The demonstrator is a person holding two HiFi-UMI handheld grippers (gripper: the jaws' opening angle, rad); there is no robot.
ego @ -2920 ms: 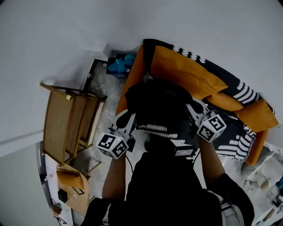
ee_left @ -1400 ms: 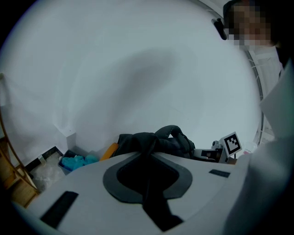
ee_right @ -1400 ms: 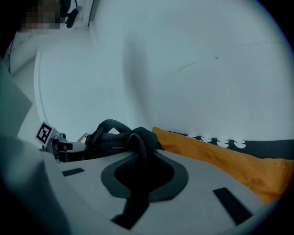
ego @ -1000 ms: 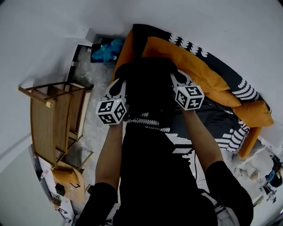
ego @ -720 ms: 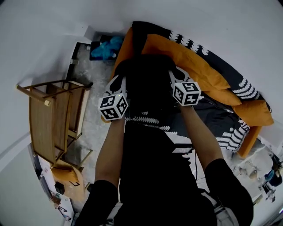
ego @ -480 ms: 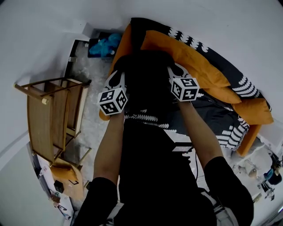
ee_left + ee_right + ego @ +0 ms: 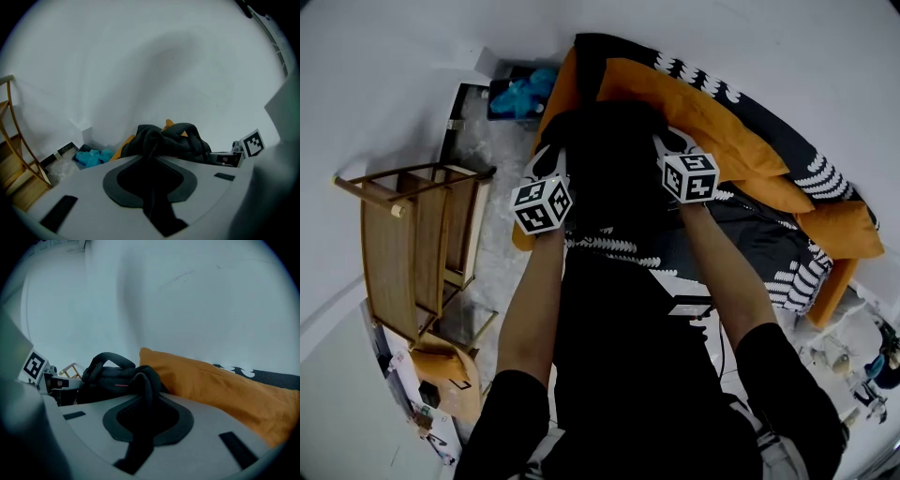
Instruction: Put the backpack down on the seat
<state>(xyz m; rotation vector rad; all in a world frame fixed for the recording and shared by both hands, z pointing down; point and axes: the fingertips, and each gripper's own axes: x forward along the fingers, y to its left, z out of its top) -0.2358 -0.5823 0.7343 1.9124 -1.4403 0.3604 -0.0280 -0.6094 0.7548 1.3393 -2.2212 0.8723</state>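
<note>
In the head view the black backpack hangs between my two grippers, low over the left end of the orange sofa's seat; I cannot tell whether it touches. My left gripper holds one dark strap in its jaw gap; its jaws have just been opening, with the strap still pinched between them. On the other side, my right gripper is shut on a second strap. In both gripper views the bag's bulk sits just past the jaws.
A long orange back cushion and a black patterned blanket lie on the sofa to the right of the bag. A wooden folding chair stands left. A blue bundle lies in the corner by the white wall.
Both grippers have carried the backpack away from the person's body toward the sofa's left end. Over the last second they sank a little with it.
</note>
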